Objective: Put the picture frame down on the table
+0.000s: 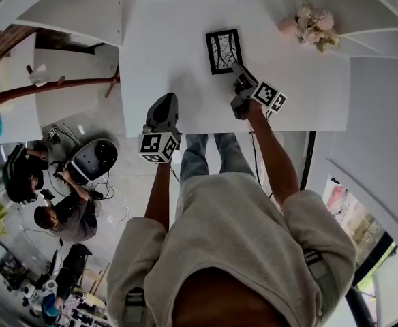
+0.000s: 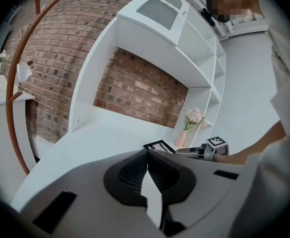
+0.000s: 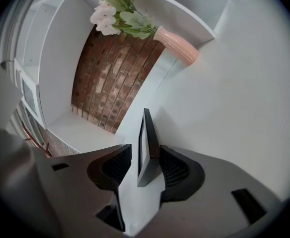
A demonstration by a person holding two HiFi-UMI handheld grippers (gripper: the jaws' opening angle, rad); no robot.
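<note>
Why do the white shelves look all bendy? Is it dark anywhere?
Left gripper view: the wide lens bends the straight shelves into curves, and the corners go black. Right gripper view: same bending, dark ring around. Head view: bright even light, the white table almost glares, hardly any shadows.

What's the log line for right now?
left gripper shut, empty | right gripper open around picture frame | picture frame on table

Table [image 1: 165, 46] smooth, matt; brick wall [image 2: 140, 88] rough
</note>
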